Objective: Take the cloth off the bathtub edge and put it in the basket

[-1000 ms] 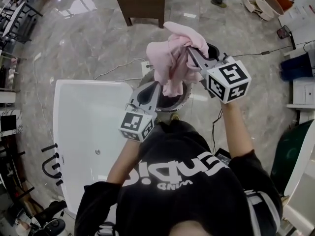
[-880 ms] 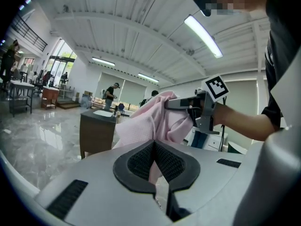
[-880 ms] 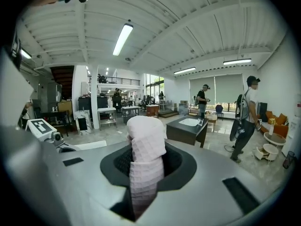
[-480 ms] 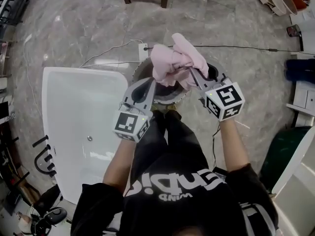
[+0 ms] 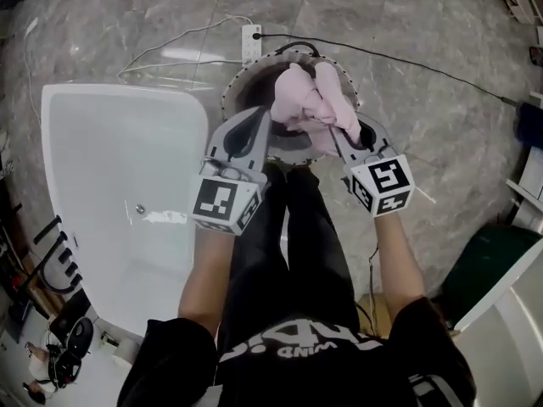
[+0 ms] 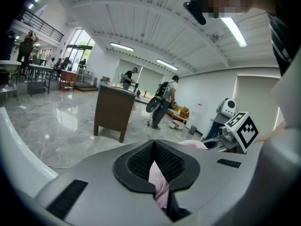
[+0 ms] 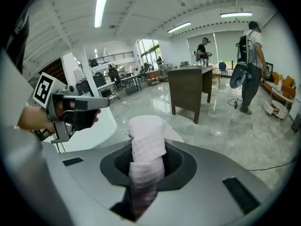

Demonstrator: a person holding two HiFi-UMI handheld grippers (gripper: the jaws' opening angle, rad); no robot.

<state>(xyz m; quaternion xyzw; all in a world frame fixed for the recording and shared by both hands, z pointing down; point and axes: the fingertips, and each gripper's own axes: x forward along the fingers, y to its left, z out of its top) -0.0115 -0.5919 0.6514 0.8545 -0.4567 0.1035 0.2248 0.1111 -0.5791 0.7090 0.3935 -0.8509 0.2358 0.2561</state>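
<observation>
Cloth (image 5: 307, 100) lower, tight in both jaw pairs

The bathtub (image 5: 110, 185) fills the left of the head view. The basket (image 5: 233, 100) stands just right of its upper corner, at upper centre. The cloth (image 5: 307, 104) hangs over the basket's mouth, between the left gripper (image 5: 261, 119) and the right gripper (image 5: 336, 131). A power strip (image 5: 252, 34) lies above the basket.

We see a polished grey marble floor (image 5: 127, 15) carrying a white bathtub (image 5: 119, 185) and, just beside its end, a round dark basket (image 5: 242, 76). A white power strip (image 5: 252, 34) lies on the floor just beyond the basket, with a black cable (image 5: 424, 62) running off to the right. A wooden cabinet (image 7: 190, 91) stands well apart, farther off.
</observation>
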